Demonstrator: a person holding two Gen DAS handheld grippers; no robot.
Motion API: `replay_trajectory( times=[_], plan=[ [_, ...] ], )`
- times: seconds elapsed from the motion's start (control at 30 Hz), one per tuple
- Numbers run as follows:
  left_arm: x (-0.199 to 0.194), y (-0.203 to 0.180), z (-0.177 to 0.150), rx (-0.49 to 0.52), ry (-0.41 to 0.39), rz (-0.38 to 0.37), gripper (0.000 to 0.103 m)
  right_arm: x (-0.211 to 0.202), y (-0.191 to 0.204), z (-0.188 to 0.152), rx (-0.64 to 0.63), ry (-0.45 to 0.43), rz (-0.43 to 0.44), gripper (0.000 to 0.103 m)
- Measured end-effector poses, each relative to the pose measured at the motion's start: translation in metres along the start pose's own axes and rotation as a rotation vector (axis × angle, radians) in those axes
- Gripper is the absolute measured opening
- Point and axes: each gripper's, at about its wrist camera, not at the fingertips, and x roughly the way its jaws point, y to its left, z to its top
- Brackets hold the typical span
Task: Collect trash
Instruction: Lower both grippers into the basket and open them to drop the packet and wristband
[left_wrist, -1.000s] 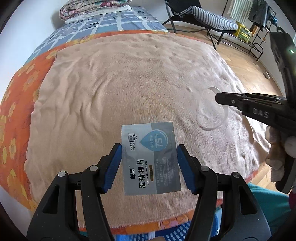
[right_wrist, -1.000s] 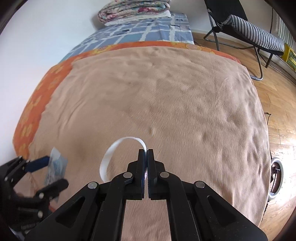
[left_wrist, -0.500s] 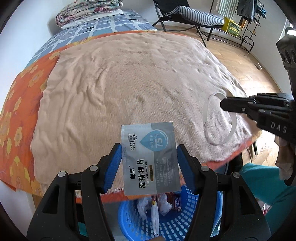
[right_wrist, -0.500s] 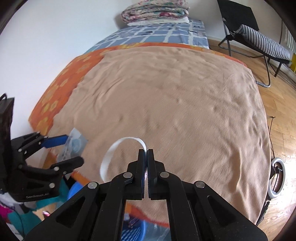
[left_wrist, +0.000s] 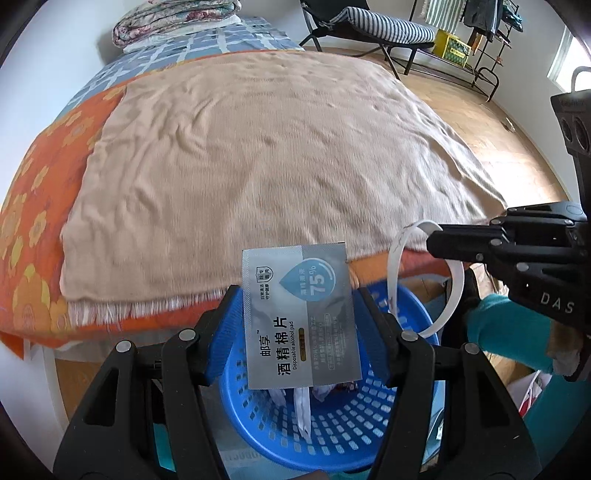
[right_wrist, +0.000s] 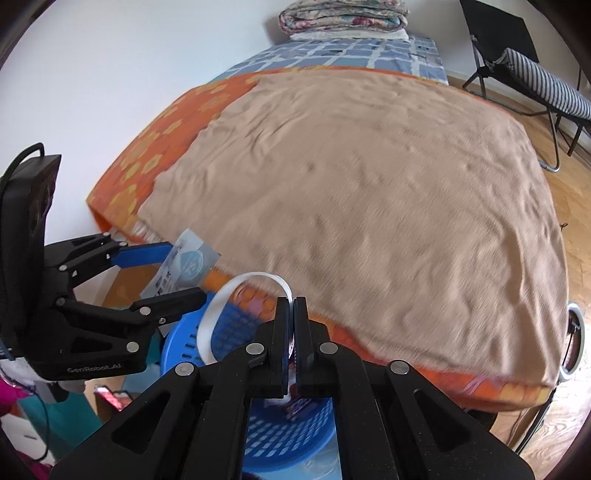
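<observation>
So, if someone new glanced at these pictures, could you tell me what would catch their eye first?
Probably the silvery alcohol pad packet, held upright between the blue pads of the left gripper, right above the blue perforated basket beside the bed. Next, the white plastic ring pinched in the shut right gripper, also over the basket. Behind both spreads the tan blanket on the orange flowered sheet.

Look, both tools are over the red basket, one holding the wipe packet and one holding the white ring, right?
Nearly. The basket is blue, not red, as the left wrist view shows. The rest holds: the left tool grips the wipe packet and the right tool pinches the white ring, both above that basket.
</observation>
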Motion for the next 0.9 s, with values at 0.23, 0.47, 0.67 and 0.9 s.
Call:
replay_trajectory(
  times=[0.23, 0.47, 0.67, 0.9],
  plan=[
    [0.010, 0.004, -0.037, -0.039, 0.052, -0.022, 0.062, 0.005, 0.012, -0.032, -0.001, 0.016, -0.001, 0.001],
    [0.015, 0.006, -0.055, -0.074, 0.062, -0.041, 0.062, 0.008, 0.013, -0.054, 0.018, 0.025, -0.004, 0.001],
    [0.018, 0.003, -0.064, -0.078, 0.074, -0.068, 0.062, 0.009, 0.015, -0.070, 0.026, 0.028, 0.006, 0.001],
    [0.025, 0.003, -0.071, -0.080, 0.106, -0.076, 0.063, 0.012, 0.015, -0.079, 0.036, 0.041, 0.021, 0.001]
  ],
)
